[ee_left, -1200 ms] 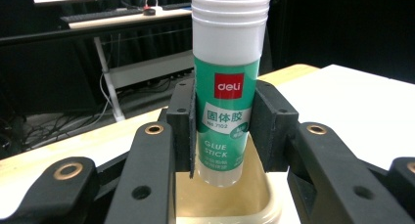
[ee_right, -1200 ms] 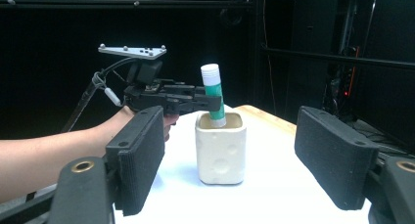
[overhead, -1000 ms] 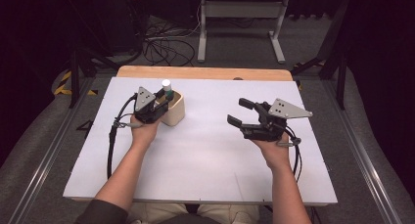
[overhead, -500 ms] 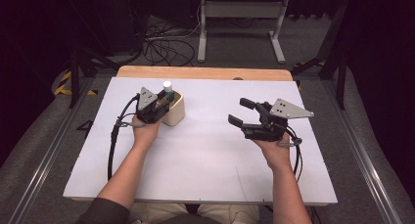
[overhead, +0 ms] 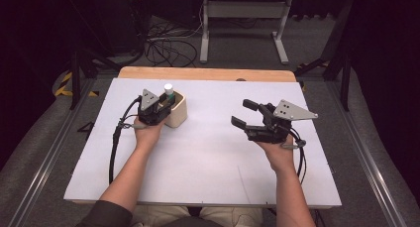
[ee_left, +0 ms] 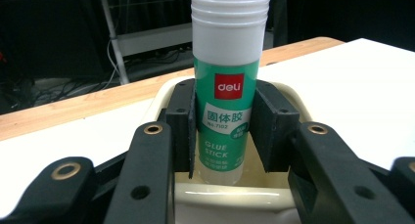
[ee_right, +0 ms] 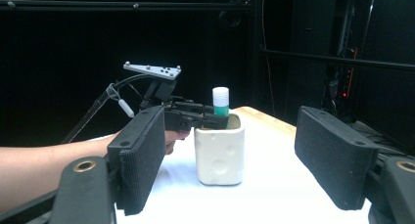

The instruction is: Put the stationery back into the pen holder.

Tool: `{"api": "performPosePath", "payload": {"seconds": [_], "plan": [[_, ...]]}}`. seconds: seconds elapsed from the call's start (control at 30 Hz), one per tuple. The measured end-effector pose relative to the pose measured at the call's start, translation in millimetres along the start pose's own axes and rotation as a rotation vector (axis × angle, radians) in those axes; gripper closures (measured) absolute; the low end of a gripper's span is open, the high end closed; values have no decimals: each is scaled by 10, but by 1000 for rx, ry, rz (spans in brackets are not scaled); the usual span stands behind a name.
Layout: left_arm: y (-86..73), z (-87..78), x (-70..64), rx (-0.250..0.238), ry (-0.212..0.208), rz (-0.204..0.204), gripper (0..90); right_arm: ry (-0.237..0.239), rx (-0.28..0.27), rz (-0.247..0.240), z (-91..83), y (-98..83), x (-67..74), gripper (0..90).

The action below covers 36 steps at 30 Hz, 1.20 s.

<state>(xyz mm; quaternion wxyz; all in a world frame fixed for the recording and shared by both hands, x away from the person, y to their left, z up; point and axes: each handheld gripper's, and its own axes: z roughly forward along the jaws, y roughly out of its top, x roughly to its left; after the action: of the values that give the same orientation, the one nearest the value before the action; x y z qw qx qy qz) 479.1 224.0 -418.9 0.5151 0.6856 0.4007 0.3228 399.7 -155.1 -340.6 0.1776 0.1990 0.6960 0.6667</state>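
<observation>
From the high view, the left tool (overhead: pixel 166 104) sat at the cream holder (overhead: pixel 178 113) on the bench (overhead: pixel 208 162), while the right tool (overhead: pixel 245 114) waited well apart with jaws spread, gripping nothing; in the left gripper view, its pads (ee_left: pixel 182 121) clamped the glue stick (ee_left: pixel 227 82), upright inside the holder; the right gripper view showed the stick's (ee_right: pixel 220 102) axis vertical, so any move would likely run straight up or down.

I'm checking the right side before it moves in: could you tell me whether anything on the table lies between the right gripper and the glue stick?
Nothing visible does. The right gripper stands open over bare white table. The glue stick is upright in the cream cup, already clamped by the left gripper.
</observation>
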Motion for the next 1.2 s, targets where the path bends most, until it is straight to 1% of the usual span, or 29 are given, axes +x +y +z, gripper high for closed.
{"api": "performPosePath", "payload": {"seconds": [0.17,0.63,0.73,0.77,0.8,0.87,1.03,1.2], "plan": [[0,-2,2,4,-5,-9,648,0,0,-1,0,1,2,280],[3,-1,-4,6,-8,-9,636,3,1,0,4,2,7,281],[3,-2,2,4,-13,-13,636,3,2,0,7,0,6,280],[4,-3,2,2,-24,-18,619,3,3,-1,7,0,6,281],[3,-1,1,2,-21,-12,630,4,2,-1,8,0,6,281],[0,1,-1,-1,-31,-7,642,5,1,1,7,1,7,281],[4,-2,-6,-5,-39,-3,618,4,1,2,0,1,2,281],[19,-20,9,-17,-41,-16,585,4,1,2,2,1,3,281]]}}
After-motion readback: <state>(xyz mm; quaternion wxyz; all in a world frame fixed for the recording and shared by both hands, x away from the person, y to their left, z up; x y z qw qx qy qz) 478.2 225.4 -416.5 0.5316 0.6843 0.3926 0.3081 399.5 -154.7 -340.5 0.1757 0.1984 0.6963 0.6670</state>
